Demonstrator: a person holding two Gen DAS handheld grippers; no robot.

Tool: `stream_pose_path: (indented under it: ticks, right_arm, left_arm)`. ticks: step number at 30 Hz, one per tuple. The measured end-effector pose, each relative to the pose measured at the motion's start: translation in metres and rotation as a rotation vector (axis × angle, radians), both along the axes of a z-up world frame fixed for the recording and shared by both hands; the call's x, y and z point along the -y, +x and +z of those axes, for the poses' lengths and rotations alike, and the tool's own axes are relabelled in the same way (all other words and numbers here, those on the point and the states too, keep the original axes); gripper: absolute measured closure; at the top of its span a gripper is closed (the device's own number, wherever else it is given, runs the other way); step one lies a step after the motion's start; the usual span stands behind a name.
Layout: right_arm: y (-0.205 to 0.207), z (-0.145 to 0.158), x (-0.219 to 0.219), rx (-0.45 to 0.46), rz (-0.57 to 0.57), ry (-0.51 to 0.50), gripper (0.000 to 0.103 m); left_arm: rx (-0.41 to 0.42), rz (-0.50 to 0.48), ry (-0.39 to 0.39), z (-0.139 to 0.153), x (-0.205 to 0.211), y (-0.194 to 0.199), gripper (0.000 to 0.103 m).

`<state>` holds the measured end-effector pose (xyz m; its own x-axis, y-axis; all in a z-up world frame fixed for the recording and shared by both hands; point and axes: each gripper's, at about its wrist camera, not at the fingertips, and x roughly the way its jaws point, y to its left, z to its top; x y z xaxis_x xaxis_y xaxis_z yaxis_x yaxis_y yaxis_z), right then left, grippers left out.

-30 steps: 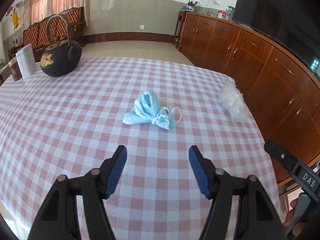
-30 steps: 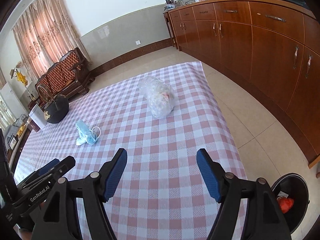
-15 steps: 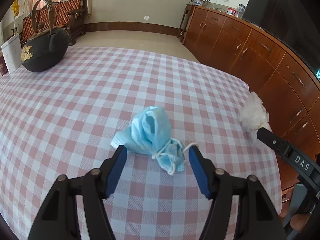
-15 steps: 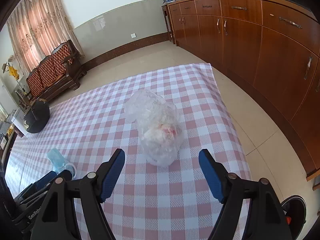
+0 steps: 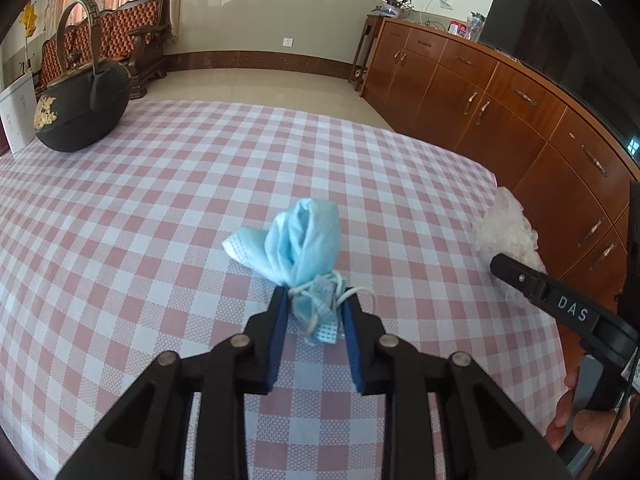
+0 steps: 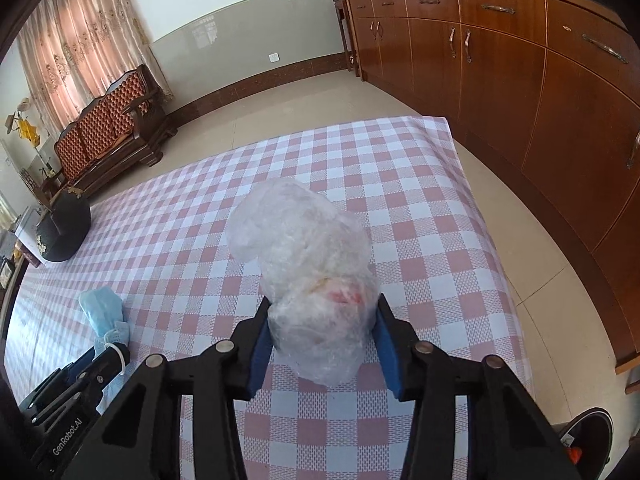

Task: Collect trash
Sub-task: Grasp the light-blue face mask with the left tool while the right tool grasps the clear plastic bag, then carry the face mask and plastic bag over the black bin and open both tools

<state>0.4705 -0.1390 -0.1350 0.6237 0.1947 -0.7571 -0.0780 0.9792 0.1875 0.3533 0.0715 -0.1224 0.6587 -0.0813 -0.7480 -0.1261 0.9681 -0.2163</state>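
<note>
Two pieces of trash lie on the checked table (image 5: 140, 216), and each pair of tongs has one between its fingers. Far ahead and to the left of the left tongs (image 5: 314, 312) sits a black iron kettle (image 5: 82, 116), with a white box (image 5: 18, 116) beside it; neither looks like rubbish. The left tongs are drawn in around the knotted end of a crumpled blue face mask (image 5: 298, 240), the blue pads (image 5: 280, 320) pressing the bunched ear loops from both sides, while the puffed body of the mask rests on the cloth just ahead of the fingertips. I judge the mask to be very light, soft and limp: it will sag once lifted, and the knot is the sensible place to take hold, since the loose folds would slide out.

To the right of that pair, near the table's right edge, the right tongs (image 6: 322, 328) pinch the near, lower end of a crumpled clear plastic bag (image 6: 304, 248) stuffed with whitish waste and a reddish scrap. The bag's bulk stands ahead of the fingertips. It looks light, yielding and slippery, so a firm squeeze low on the dense bundle seems wiser than gripping thin film. Below and right of these tongs, a dark bin (image 6: 588, 436) shows on the floor.
</note>
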Motion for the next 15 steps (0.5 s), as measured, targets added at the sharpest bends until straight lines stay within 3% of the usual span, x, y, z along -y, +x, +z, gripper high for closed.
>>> stream_pose_path:
  ticks: [15]
  right_arm:
    - [-0.098, 0.020, 0.007, 0.037, 0.039, 0.053, 0.057]
  left_arm:
    - [0.094, -0.085, 0.040, 0.028, 0.025, -0.045, 0.079]
